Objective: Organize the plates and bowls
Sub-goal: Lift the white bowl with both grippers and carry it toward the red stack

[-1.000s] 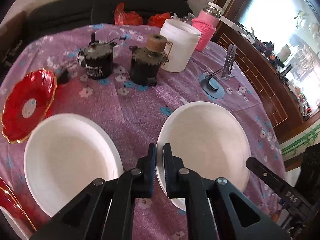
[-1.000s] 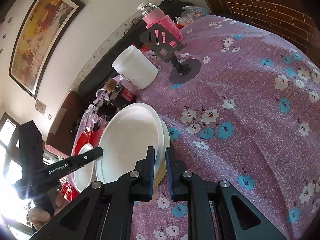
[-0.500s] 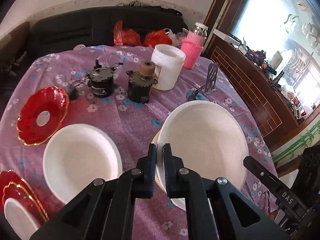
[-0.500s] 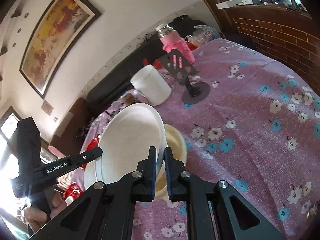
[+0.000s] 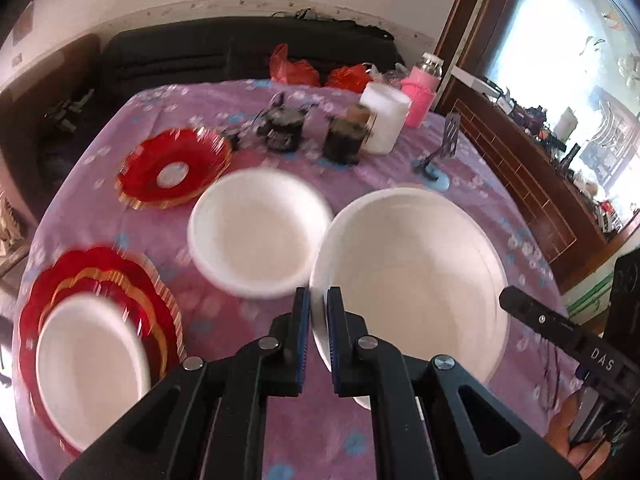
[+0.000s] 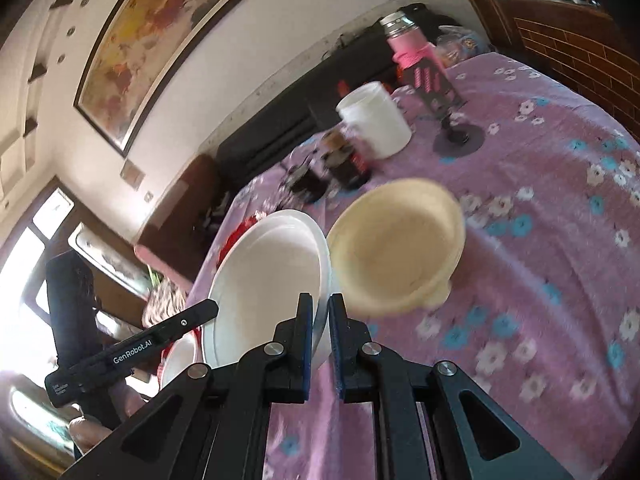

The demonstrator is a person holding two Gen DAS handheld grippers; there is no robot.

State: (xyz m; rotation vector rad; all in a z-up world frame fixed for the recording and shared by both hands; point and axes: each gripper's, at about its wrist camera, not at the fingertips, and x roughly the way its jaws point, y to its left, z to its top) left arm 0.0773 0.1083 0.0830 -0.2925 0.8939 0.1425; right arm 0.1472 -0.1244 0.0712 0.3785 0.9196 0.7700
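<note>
A large white bowl (image 5: 408, 280) hangs above the purple flowered tablecloth, gripped at two sides. My left gripper (image 5: 318, 300) is shut on its near rim. My right gripper (image 6: 320, 312) is shut on the opposite rim of the same white bowl (image 6: 268, 284). A cream bowl (image 6: 396, 248) rests on the cloth just right of it, uncovered. A second white bowl (image 5: 258, 232) sits on the table to the left of the held one. Further left lie a red scalloped plate (image 5: 174, 170) and a stack of red plates (image 5: 120, 280) topped by a white plate (image 5: 88, 364).
Toward the table's far side stand a white bucket (image 5: 384, 118), a pink bottle (image 5: 420, 92), two dark jars (image 5: 344, 136) and a phone stand (image 5: 448, 148). A black sofa (image 5: 240, 52) lies beyond the table. A wooden cabinet (image 5: 532, 176) runs along the right.
The white bowl has risen off the cream bowl and shifted left with both grippers on it. The cream bowl now shows fully. More plates have come into the left wrist view.
</note>
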